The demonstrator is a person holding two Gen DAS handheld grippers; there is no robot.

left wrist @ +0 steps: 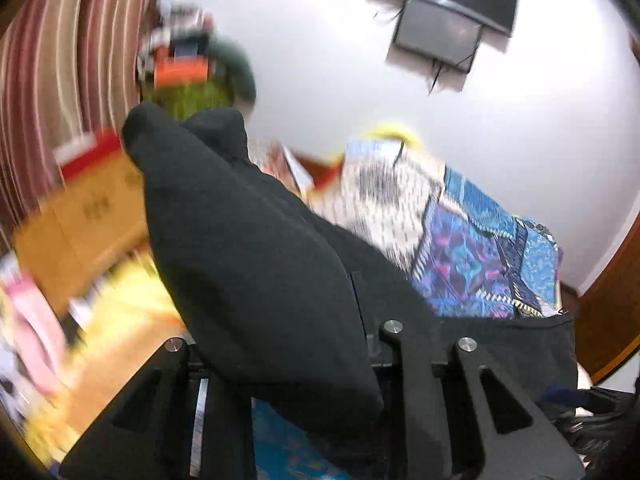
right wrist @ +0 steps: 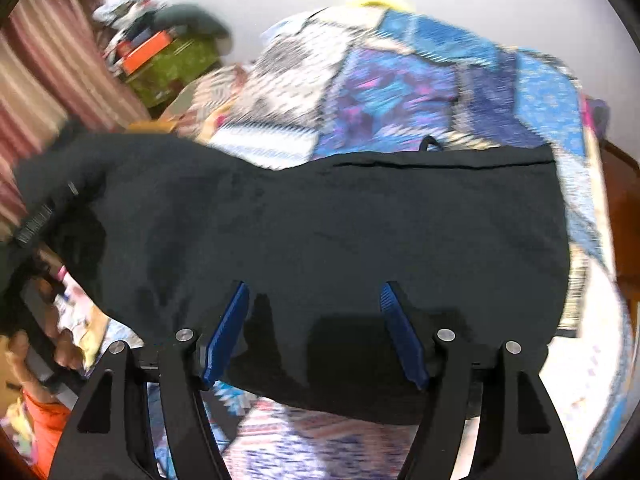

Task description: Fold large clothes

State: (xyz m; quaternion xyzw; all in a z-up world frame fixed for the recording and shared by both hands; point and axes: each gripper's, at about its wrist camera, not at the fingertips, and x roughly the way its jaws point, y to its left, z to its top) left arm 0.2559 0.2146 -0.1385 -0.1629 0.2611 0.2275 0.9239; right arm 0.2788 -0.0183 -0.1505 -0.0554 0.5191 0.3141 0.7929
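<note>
Over the bed (right wrist: 532,92), with its patchwork quilt of blue, purple and white blocks, a black garment (right wrist: 320,232) lies spread as a broad band; its far edge runs straight, with a thin seam just inside it. The cloth looks soft, matt and fairly thick, fleece or heavy knit by its look, and it should drape rather than crease sharply.

The left gripper (left wrist: 280,360) has its jaws narrowed on a fat bunch of the same cloth, which rises in front of the lens as a rounded, tapering hump, probably a sleeve or corner. The pads are hidden by the fabric, so the grip is a judgement from how the cloth hangs.

The right gripper (right wrist: 316,332) stands about half open over the near edge, its blue ribbed pads (right wrist: 228,332) either side of the fabric, holding nothing.

To fold well, the left should carry its end across in one smooth arc and lay it flush with the straight edge. The right would do best pinning or pinching the near edge, so the body does not drag along
</note>
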